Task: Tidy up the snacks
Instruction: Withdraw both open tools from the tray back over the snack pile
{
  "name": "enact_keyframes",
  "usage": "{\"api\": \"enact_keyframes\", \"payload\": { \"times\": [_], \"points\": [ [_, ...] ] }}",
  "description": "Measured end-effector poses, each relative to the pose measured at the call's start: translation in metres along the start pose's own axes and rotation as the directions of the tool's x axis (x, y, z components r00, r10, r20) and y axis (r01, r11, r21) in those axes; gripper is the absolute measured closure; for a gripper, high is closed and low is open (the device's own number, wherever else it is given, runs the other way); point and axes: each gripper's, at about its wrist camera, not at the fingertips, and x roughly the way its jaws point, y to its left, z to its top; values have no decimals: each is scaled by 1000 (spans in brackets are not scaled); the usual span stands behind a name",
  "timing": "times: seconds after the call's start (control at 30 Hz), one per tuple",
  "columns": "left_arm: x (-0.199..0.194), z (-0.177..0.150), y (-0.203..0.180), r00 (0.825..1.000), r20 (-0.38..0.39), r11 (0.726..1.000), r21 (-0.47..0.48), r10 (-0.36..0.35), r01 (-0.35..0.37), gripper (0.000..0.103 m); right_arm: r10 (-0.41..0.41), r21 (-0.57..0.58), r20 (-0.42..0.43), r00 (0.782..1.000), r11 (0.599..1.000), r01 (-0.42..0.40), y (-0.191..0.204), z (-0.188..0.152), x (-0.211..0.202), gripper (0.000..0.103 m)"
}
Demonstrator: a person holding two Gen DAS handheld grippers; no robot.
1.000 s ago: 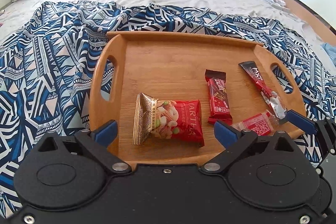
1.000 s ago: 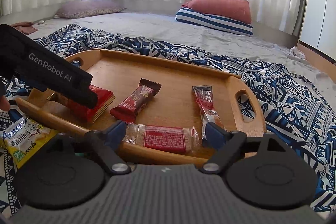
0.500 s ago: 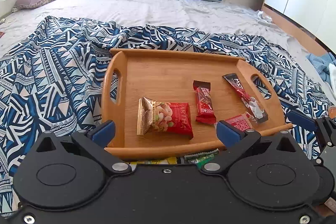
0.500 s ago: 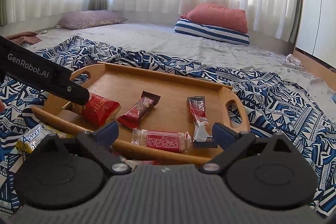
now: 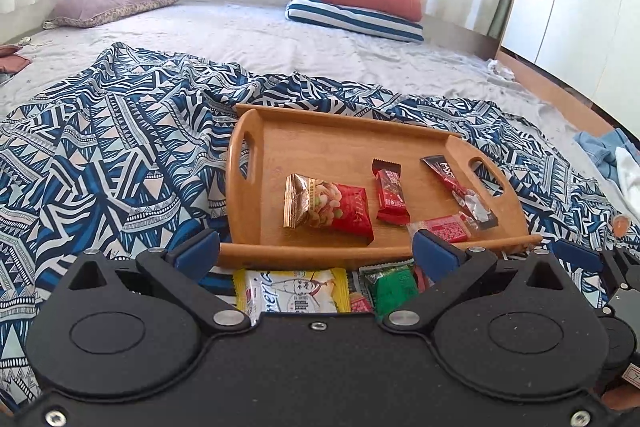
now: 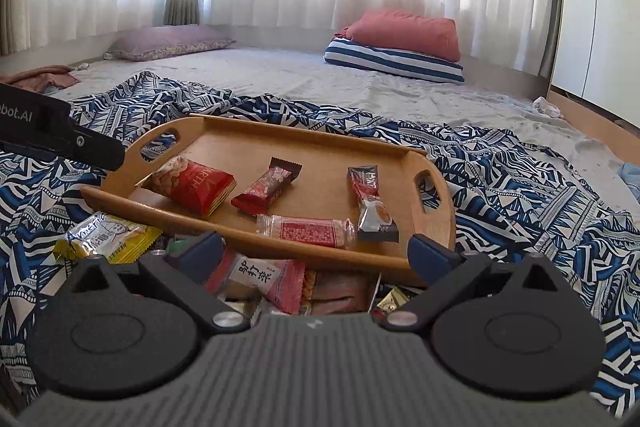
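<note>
A: What carries it all?

B: A blue-and-white patterned blanket spread over the bed. On it sits a wooden tray with a cut-out handle at each short end.

A: And on the tray?

B: Four snacks. Largest is a red nut bag with a gold end, near the left handle. Beside it, mid-tray, lies a red bar with a dark crimped end. Toward the right handle there's a slim dark-and-red stick with a silvery lower end, and by the near rim a small clear pack with a red label.

A: Anything off the tray?

B: A loose pile on the blanket against the near rim: a yellow packet, a green one, and a pink one with black characters.

A: The grippers?

B: The left gripper is spread wide, empty, over the pile. The right gripper has just been opening and stands wide too, nothing pinched.
</note>
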Motion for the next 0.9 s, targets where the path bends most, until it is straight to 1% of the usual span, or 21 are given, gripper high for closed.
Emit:
{"api": "enact_keyframes", "payload": {
  "times": [0.2, 0.4, 0.57, 0.67, 0.73, 0.77, 0.83, 0.9],
  "points": [
    [-8, -19, 2, 1000, 22, 1000, 7, 8, -8, 0, -25, -14, -10, 1000, 1000, 25, 5, -19, -10, 0],
    [-6, -44, 5, 999, -19, 1000, -8, 27, -27, 0, -39, 11, -19, 999, 999, 39, 6, -32, -17, 0],
    [-6, -60, 3, 998, -60, 1000, -5, 2, -3, 1, -59, 81, -2, 998, 995, 59, 0, -39, -21, 0],
    [-10, -70, -1, 997, -73, 1000, -1, -22, 22, 9, -56, 153, 15, 998, 987, 53, -6, -43, -24, 0],
    [-13, -74, -5, 996, -80, 999, 3, -33, 33, 16, -53, 192, 20, 998, 980, 48, -10, -45, -25, 2],
    [-14, -75, -7, 996, -83, 999, 5, -39, 39, 17, -55, 208, 21, 998, 977, 49, -11, -46, -26, 3],
    [-14, -78, -12, 994, -92, 999, 11, -52, 53, 28, -63, 228, 18, 998, 972, 57, -12, -48, -26, 6],
    [-12, -79, -16, 993, -106, 998, 11, -58, 60, 35, -60, 240, 12, 998, 969, 56, -13, -50, -25, 17]
  ]
}}
